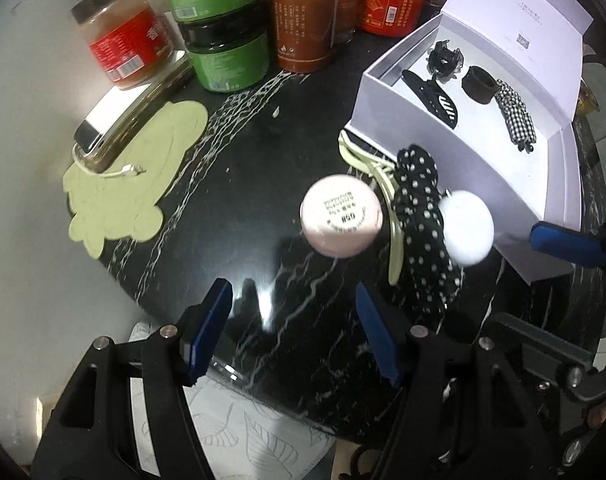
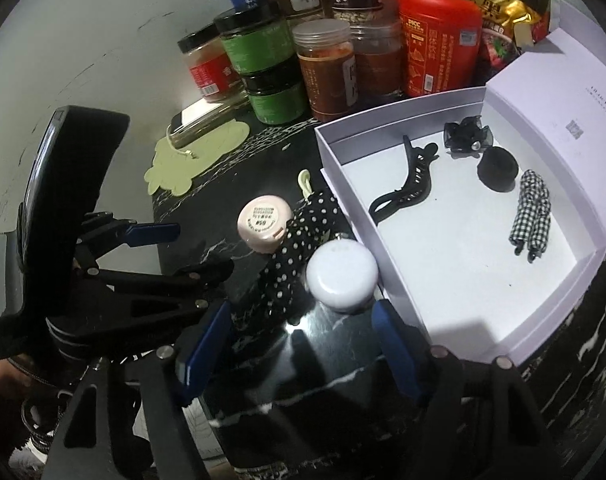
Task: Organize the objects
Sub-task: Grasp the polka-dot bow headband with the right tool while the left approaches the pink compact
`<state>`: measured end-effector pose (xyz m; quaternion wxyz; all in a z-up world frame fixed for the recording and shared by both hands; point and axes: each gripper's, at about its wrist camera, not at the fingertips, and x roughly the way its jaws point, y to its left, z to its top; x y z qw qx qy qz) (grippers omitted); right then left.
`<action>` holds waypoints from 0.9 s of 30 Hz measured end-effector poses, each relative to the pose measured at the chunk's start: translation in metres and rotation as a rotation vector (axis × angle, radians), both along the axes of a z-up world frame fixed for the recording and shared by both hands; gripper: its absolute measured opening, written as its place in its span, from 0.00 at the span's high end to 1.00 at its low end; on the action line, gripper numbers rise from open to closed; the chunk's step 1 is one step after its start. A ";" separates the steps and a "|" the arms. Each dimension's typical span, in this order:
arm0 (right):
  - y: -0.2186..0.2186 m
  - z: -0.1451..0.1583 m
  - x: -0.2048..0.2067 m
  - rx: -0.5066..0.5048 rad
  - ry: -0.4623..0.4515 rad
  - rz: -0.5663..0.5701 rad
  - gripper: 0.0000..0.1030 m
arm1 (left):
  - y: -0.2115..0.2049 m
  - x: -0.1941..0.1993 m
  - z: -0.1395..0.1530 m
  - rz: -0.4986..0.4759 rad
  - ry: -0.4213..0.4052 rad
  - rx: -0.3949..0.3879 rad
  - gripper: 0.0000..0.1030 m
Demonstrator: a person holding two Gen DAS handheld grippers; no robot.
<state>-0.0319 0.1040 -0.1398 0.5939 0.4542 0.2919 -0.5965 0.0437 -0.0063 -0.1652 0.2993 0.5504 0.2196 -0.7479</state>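
Note:
A pink round compact [image 1: 341, 216] [image 2: 265, 224] lies label-up on the black marble table [image 1: 243, 208]. Beside it lie a black polka-dot hair tie [image 1: 419, 224] [image 2: 299, 240], a pale yellow hair clip [image 1: 369, 168] and a white round compact [image 1: 467, 228] [image 2: 341, 276]. An open white box [image 1: 503, 184] [image 2: 443, 280] holds a long black clip [image 2: 407, 184], a black claw clip [image 2: 465, 136], a black scrunchie [image 2: 497, 168] and a checked bow [image 2: 531, 208]. My left gripper [image 1: 293, 320] [image 2: 203, 248] stands open just short of the pink compact. My right gripper [image 2: 299, 340] is open, with the white compact just ahead of its pads.
Several jars [image 1: 223, 40] [image 2: 323, 64] and a red bottle [image 2: 439, 40] crowd the back of the table. A phone [image 1: 123, 120] rests on a green mat [image 1: 143, 184] at the back left. The table's front edge [image 1: 263, 376] lies under my left fingers, with a patterned floor below.

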 end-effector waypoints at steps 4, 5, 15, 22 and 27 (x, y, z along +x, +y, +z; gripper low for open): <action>-0.012 -0.007 0.001 0.011 0.008 -0.009 0.29 | -0.009 -0.007 -0.004 -0.043 -0.003 -0.013 0.39; -0.015 -0.008 0.002 0.011 0.013 -0.007 0.29 | -0.010 -0.009 -0.005 -0.054 -0.010 -0.018 0.39; -0.035 -0.020 0.001 0.047 0.048 0.008 0.33 | -0.023 -0.020 -0.006 -0.117 0.003 -0.050 0.39; -0.040 -0.022 0.013 0.026 0.127 0.060 0.32 | -0.030 -0.024 -0.009 -0.132 -0.020 -0.072 0.39; -0.043 -0.023 0.021 0.024 0.189 0.099 0.33 | -0.031 -0.028 -0.016 -0.147 -0.036 -0.064 0.39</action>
